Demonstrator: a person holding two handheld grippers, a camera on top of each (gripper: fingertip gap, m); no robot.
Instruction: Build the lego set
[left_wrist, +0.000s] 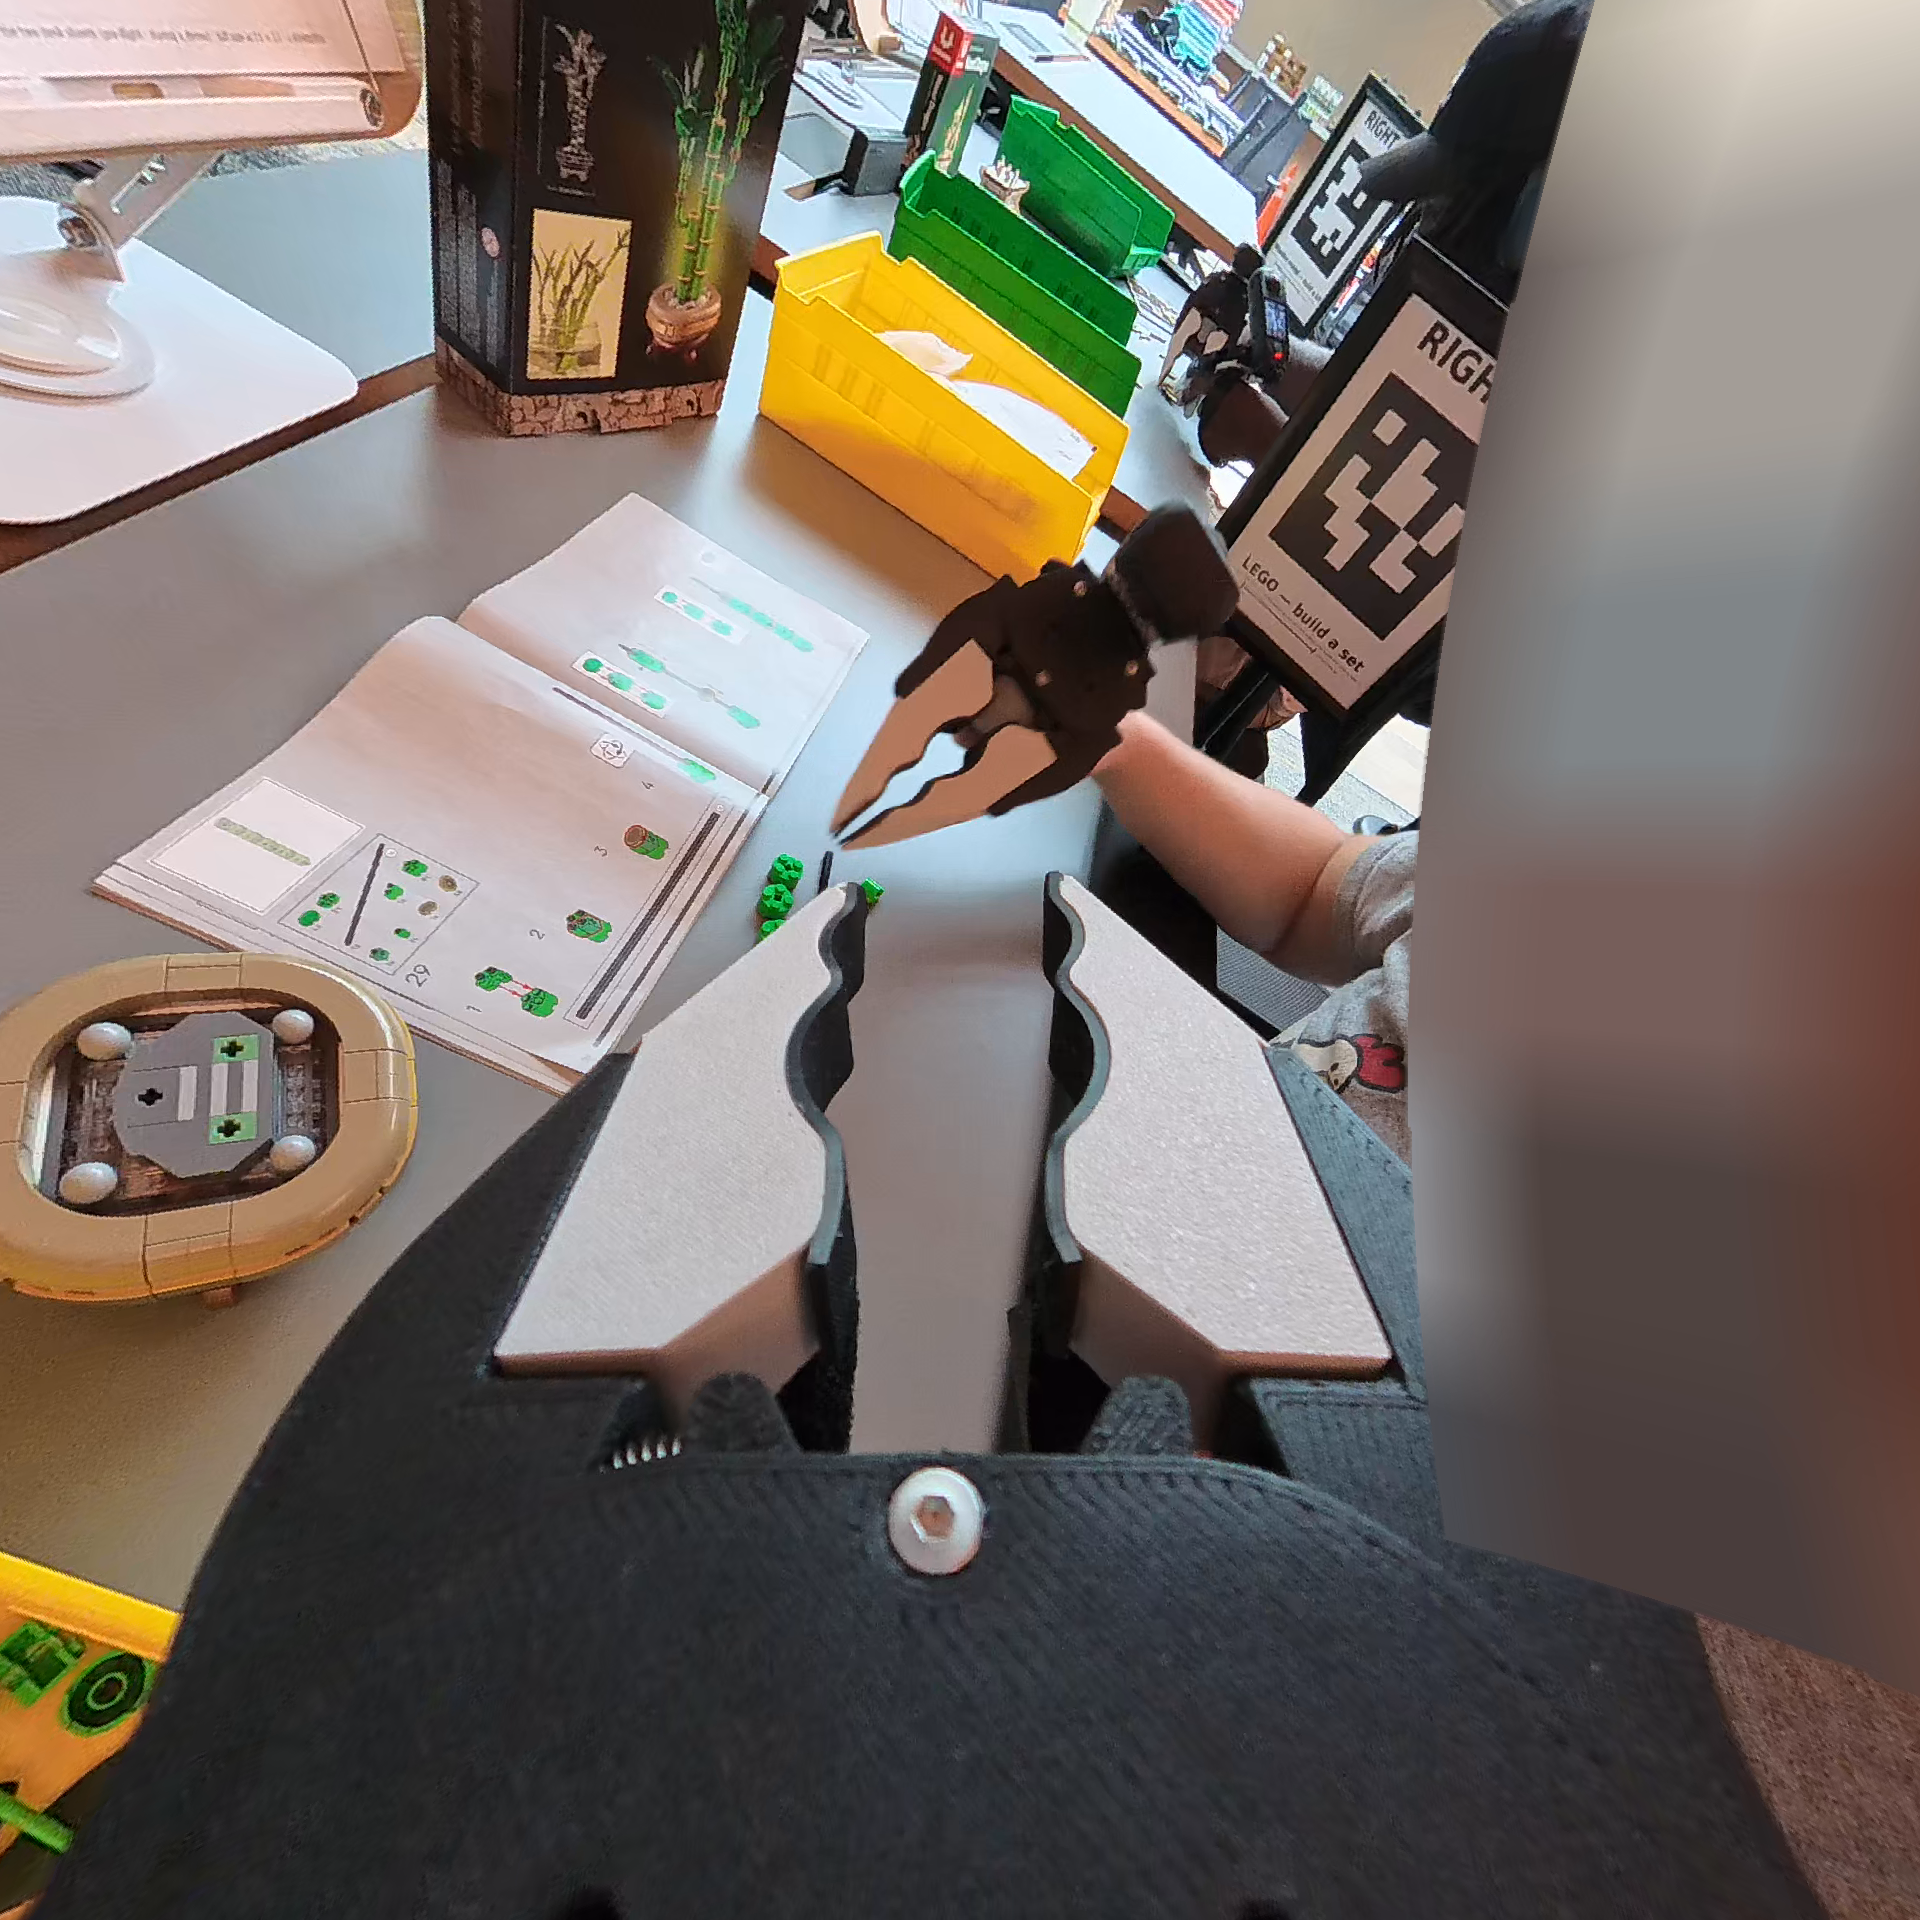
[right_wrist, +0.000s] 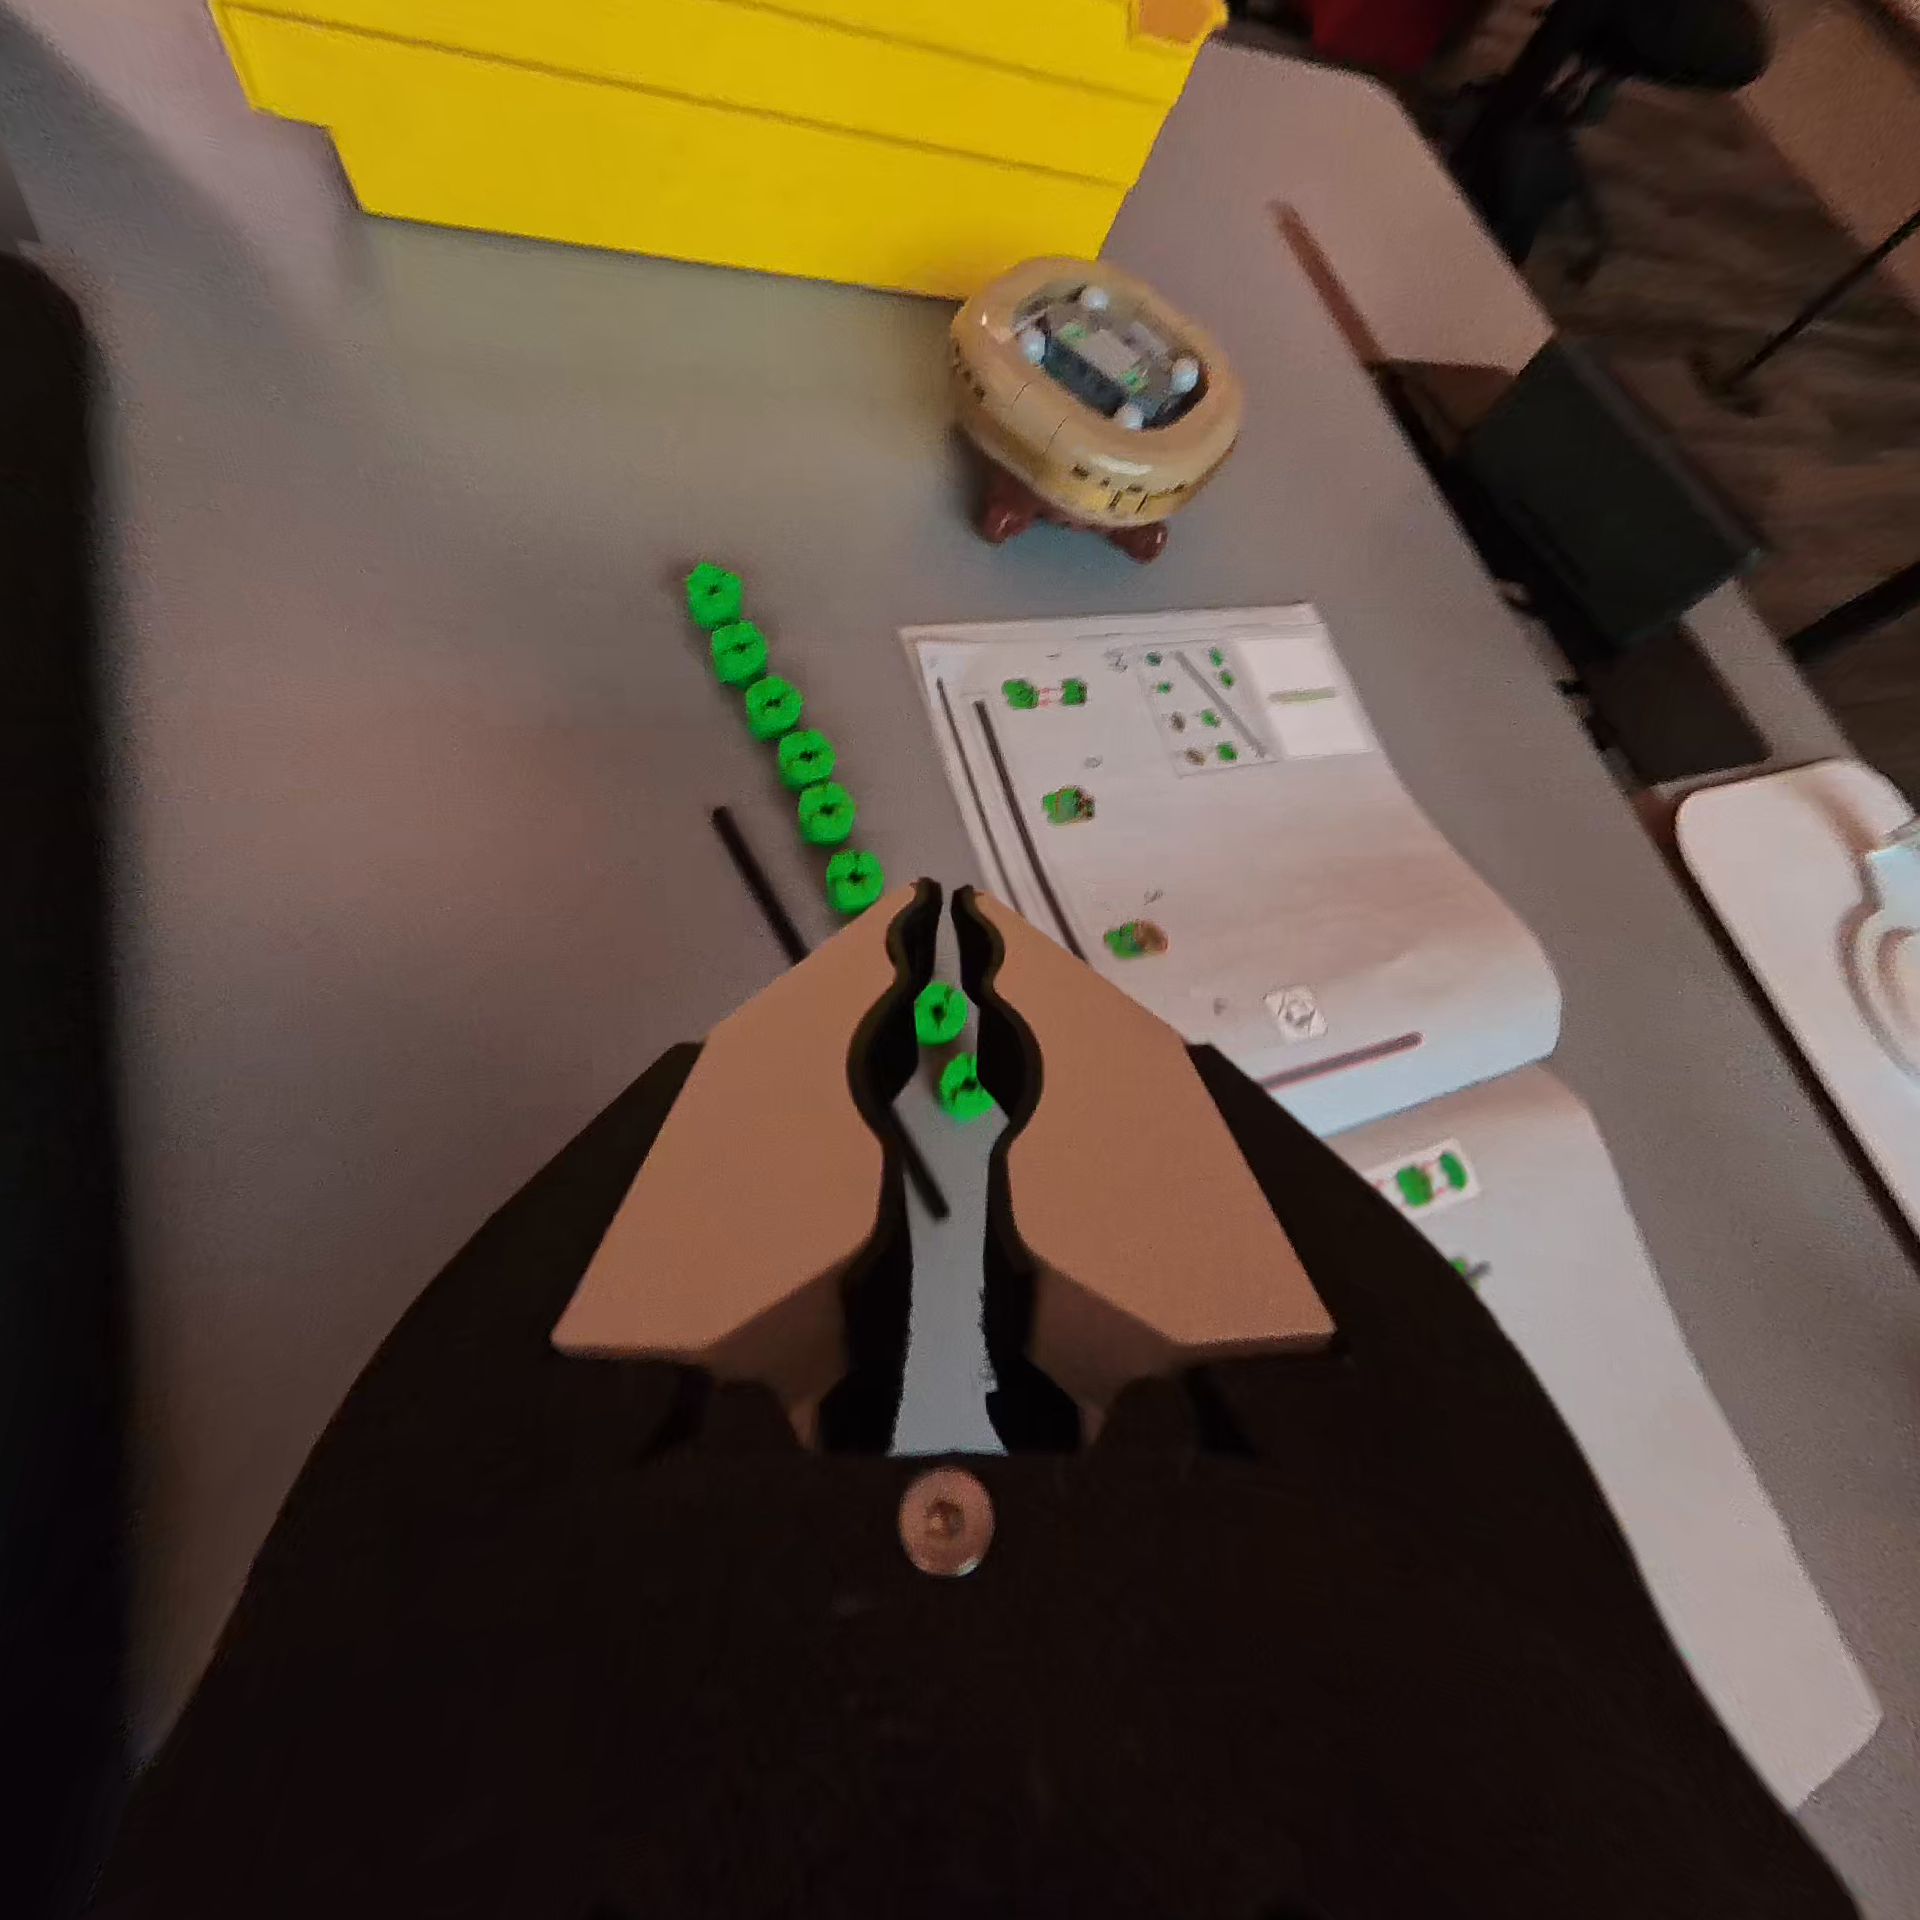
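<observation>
Several green round lego pieces (right_wrist: 774, 707) lie in a row on the grey table, next to a thin black axle (right_wrist: 756, 881); both also show in the left wrist view: pieces (left_wrist: 779, 896), axle (left_wrist: 826, 868). My right gripper (right_wrist: 940, 899) hovers over the near end of the row, jaws almost closed and empty; two green pieces (right_wrist: 940, 1013) show through the gap. It appears in the left wrist view (left_wrist: 850, 834) too. My left gripper (left_wrist: 951, 904) is open and empty, just short of the pieces. The tan pot base (left_wrist: 197, 1122) stands to the left.
An open instruction booklet (left_wrist: 499, 810) lies beside the pieces. A yellow bin (left_wrist: 935, 405), green bins (left_wrist: 1023, 239) and the set's box (left_wrist: 592, 197) stand farther back. A yellow tray (left_wrist: 52, 1714) of green parts is near left. A person's arm (left_wrist: 1247, 842) holds the right gripper. About 20 centimeters separates my left fingertips from my right. The thin black axle (right_wrist: 756, 881) is closer to my right gripper, around 8 centimeters from its tips; the left tips are 25 centimeters off. The tan pot base (left_wrist: 197, 1122) lies around 20 centimeters away from my left fingertips. It turns up in the right wrist view (right_wrist: 1092, 335) as well.
</observation>
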